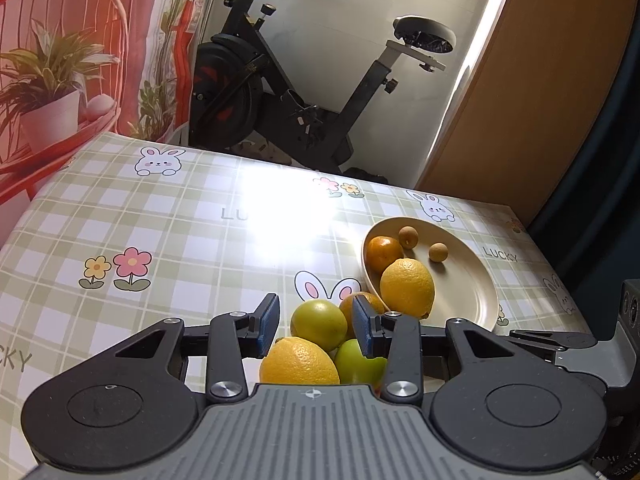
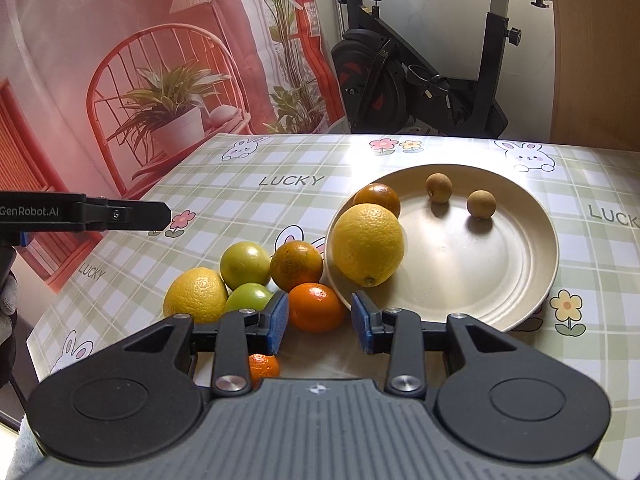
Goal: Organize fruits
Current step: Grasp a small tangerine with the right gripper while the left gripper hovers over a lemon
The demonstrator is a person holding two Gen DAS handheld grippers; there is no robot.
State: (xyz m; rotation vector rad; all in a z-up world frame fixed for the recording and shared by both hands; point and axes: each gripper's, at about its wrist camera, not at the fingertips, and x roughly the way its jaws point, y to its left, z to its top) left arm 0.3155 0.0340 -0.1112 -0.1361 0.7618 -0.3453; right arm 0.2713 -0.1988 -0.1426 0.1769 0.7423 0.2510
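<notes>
Both tools, left tool [image 1: 316, 322] and right tool [image 2: 320, 318], hang apart, empty, over the loose fruit pile; next, clamp the orange [image 2: 316, 307] for the plate [image 2: 532, 280].

On the checked tablecloth [image 2: 280, 160] sits one round cream plate [image 2: 520, 280]. It holds one large yellow lemon [image 2: 368, 244], one dark orange [image 2: 378, 198] and two small brown longans [image 2: 439, 187]. Beside it lie one yellow lemon [image 2: 196, 294], two green apples [image 2: 245, 264] and three oranges [image 2: 296, 266].

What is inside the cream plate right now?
The plate holds a yellow lemon, a dark orange behind it, partly covered, and two small brown fruits.
</notes>
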